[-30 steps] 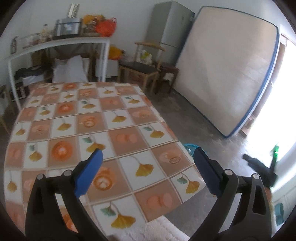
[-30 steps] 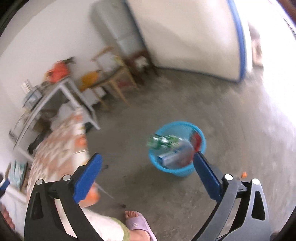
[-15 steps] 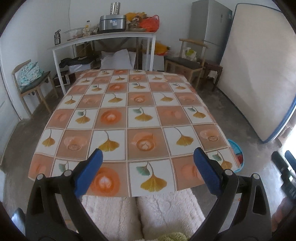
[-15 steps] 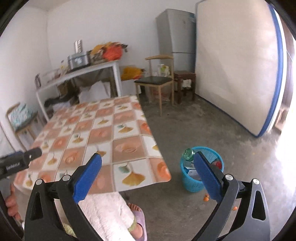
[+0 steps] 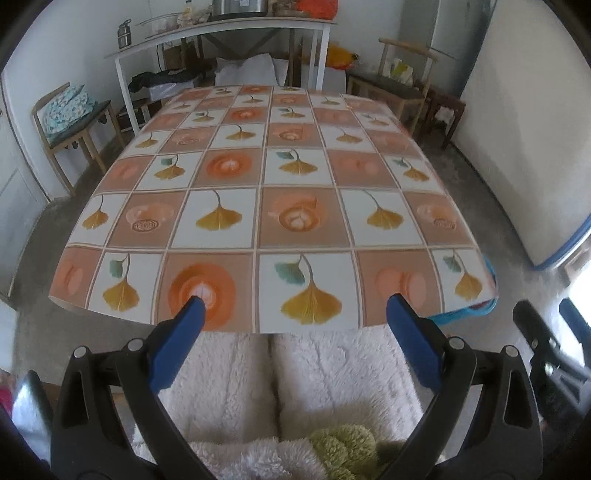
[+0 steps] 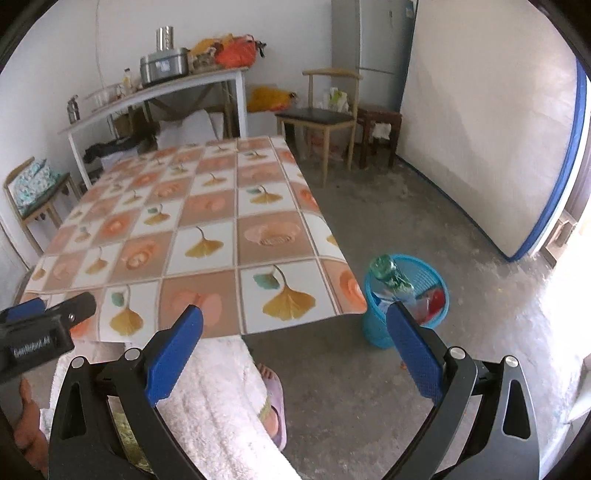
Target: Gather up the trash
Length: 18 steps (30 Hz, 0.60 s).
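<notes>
A blue plastic basket [image 6: 430,275] stands on the concrete floor beside the table's near right corner. A green plastic bottle [image 6: 391,275], a red wrapper [image 6: 436,297] and other trash lie in it. In the left wrist view only a sliver of the basket [image 5: 465,312] shows under the table edge. My left gripper [image 5: 293,312] hangs open over the table's near edge, with nothing between its blue pads. My right gripper [image 6: 293,321] is open too, held above the floor short of the basket. The table [image 5: 295,206] has a ginkgo-leaf patterned cloth with nothing on it.
A person's fluffy white trousers [image 5: 266,373] and slippered foot [image 6: 275,398] are below the grippers. Wooden chairs [image 6: 325,118] [image 5: 70,122], a white shelf table [image 5: 221,33], a fridge [image 6: 373,40] and a leaning mattress [image 6: 487,125] ring the room.
Both views have swung from the floor and basket back toward the table and settled over its near edge. Both grippers stay open and hold nothing.
</notes>
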### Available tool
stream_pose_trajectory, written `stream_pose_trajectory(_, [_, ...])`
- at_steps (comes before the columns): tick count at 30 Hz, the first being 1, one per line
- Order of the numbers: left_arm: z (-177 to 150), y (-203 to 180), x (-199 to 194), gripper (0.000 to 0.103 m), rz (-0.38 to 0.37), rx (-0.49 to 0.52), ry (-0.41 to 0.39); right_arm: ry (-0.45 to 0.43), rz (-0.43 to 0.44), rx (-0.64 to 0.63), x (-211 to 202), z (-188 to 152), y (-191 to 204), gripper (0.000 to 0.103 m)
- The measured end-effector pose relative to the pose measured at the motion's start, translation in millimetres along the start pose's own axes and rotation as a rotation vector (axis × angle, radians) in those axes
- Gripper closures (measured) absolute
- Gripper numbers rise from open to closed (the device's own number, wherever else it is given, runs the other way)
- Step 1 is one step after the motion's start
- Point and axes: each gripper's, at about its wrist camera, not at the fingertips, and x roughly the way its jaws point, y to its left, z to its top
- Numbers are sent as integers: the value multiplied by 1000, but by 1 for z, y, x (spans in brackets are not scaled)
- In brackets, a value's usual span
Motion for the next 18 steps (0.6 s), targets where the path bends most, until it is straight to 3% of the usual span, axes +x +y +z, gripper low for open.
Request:
stream_pose_trajectory(6, [2,0,0,9,30,-7,-10,32,-17,25,4,2,-12,6])
stream_pose_trajectory(18, [3,-11,3,9,19,27,6,46,-61,58,2,0,-30,6])
